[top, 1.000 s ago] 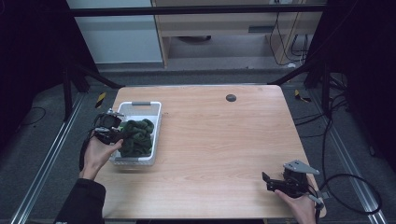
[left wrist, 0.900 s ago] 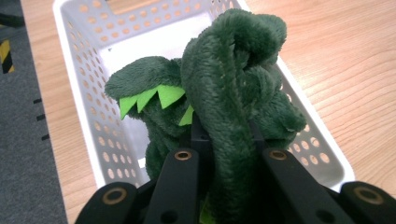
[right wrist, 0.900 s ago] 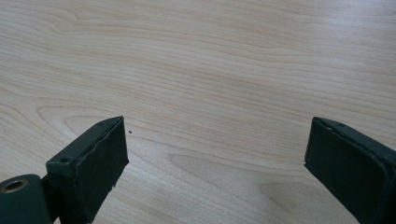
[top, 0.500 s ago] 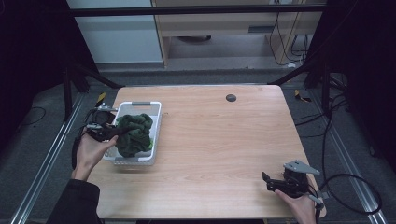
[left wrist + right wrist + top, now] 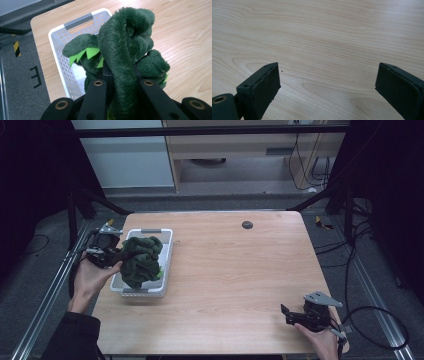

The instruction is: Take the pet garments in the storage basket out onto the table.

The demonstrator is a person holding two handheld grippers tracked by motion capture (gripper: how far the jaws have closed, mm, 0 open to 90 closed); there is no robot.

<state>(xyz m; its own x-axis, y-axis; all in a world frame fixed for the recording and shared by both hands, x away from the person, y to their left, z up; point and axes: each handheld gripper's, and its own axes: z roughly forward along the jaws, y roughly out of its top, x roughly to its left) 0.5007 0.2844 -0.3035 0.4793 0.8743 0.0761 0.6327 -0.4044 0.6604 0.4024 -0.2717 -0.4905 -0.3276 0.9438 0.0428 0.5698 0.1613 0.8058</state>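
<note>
A dark green plush toy (image 5: 140, 261) with bright green spikes hangs above a white perforated basket (image 5: 165, 262) at the table's left side. My left gripper (image 5: 120, 256) is shut on a fold of the plush (image 5: 127, 50), holding it lifted over the basket (image 5: 60, 47). Its jaws press the fabric from both sides in the left gripper view. My right gripper (image 5: 286, 315) rests near the table's front right corner, open, with bare wood between its fingers (image 5: 262, 87).
A small dark round disc (image 5: 247, 225) lies on the wooden table (image 5: 240, 270) near its far edge. A dark metal frame and cables surround the table. The floor beyond the left edge carries yellow-black tape (image 5: 16, 48).
My left gripper has pulled back to the left and risen, drawing the green plush up out of the basket. The right gripper has stayed in place.
</note>
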